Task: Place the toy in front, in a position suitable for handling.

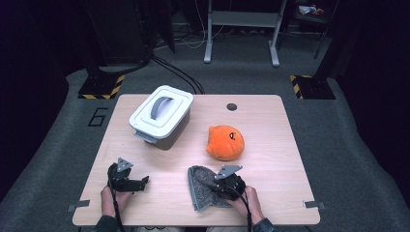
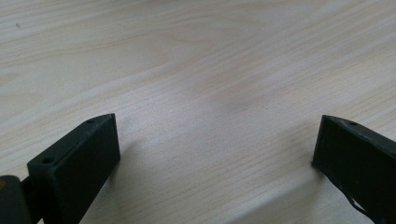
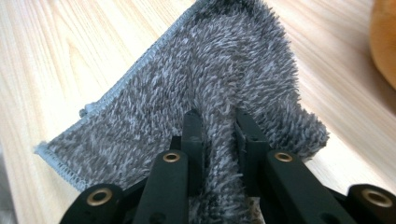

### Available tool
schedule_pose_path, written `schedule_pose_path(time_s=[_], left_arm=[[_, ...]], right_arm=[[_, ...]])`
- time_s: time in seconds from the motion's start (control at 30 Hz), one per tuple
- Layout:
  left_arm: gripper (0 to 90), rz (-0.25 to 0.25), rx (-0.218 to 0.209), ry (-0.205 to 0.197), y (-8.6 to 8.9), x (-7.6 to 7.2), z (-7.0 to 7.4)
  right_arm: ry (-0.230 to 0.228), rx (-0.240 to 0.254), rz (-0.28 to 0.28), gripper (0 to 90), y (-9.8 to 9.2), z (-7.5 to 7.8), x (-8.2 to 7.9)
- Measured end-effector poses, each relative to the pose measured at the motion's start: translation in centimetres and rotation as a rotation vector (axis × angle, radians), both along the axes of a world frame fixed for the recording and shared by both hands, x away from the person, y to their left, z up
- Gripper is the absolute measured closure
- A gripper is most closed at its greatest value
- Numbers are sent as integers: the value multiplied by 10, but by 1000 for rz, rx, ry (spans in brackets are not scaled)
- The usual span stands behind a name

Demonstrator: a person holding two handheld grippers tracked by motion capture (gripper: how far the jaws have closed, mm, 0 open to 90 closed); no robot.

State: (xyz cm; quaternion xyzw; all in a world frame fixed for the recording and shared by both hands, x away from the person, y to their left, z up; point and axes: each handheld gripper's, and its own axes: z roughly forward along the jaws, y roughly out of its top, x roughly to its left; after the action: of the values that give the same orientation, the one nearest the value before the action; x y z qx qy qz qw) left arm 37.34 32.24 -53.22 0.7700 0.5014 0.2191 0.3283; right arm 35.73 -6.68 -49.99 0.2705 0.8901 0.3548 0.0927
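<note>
The right gripper (image 3: 218,122) has its jaws pinched together on a raised fold of the grey fluffy cloth (image 3: 201,84), and in the right gripper view the pile bulges up between the two black jaws, so the grasp itself looks done. The cloth lies flat on the wooden table (image 1: 270,159) directly under and ahead of that gripper, with its stitched edge running off to the gripper's left; nothing suggests it has been lifted yet. Ahead of the right gripper and a little to its right sits the orange plush toy (image 1: 225,142), near the cloth's far end but apart from it. Farther ahead and to the left stands the white lidded box (image 1: 161,116), its lid with the grey handle on and closed. The left gripper (image 2: 215,144) rests low over bare tabletop, well to the left of the cloth, jaws spread wide with nothing between them. Judged from this, the work is at an early stage: the cloth is caught, while lifting it and carrying it anywhere is not yet done. If the box is where it belongs, the lid has yet to come off, a job the idle left gripper seems free to take.
</note>
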Motion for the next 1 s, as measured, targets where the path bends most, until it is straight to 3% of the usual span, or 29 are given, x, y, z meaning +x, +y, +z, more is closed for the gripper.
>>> schedule_pose_path(time_s=[0.6, 1.0], left_arm=[[2, 0, 0, 0, 0, 0, 0], [1, 0, 1, 0, 0, 0, 0]], right_arm=[[12, -30, -29, 765, -34, 6, -16], [4, -57, -89, 764, -65, 9, -28]])
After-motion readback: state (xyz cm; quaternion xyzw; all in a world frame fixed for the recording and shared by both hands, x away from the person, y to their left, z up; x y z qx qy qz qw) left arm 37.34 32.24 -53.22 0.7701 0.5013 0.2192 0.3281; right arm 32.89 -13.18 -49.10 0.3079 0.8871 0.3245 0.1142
